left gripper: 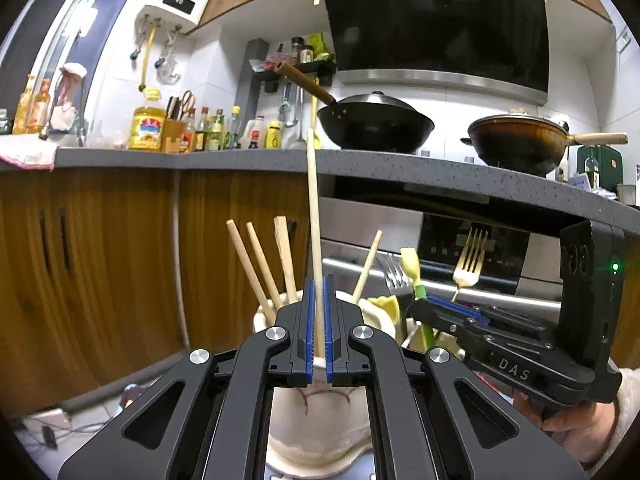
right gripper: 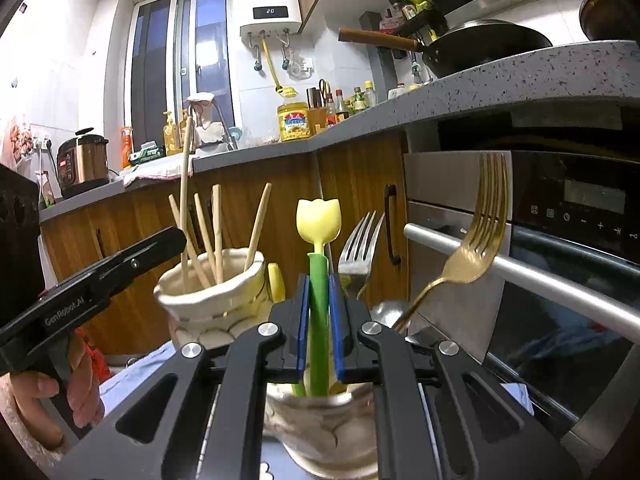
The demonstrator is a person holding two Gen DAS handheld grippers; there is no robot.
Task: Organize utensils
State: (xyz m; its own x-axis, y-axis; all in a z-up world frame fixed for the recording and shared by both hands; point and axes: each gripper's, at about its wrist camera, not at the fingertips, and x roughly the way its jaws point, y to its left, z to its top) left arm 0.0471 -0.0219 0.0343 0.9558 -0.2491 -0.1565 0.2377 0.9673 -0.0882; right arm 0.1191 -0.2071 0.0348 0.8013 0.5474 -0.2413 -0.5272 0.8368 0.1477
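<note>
you're wearing a fuzzy cream sleeve (left gripper: 628, 396) and gripping black grippers: blue-padded fingers (left gripper: 310, 320), silver screws (left gripper: 277, 333), white lettering (left gripper: 514, 369), a green light glowing (left gripper: 615, 267).

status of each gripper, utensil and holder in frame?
left gripper: shut on a chopstick, upright over the cream cup.
right gripper: shut on the tulip utensil, upright, over the second cup.
cream cup: upright, four chopsticks inside.
silver fork: tines up.
gold fork: tines up, leaning.
</note>
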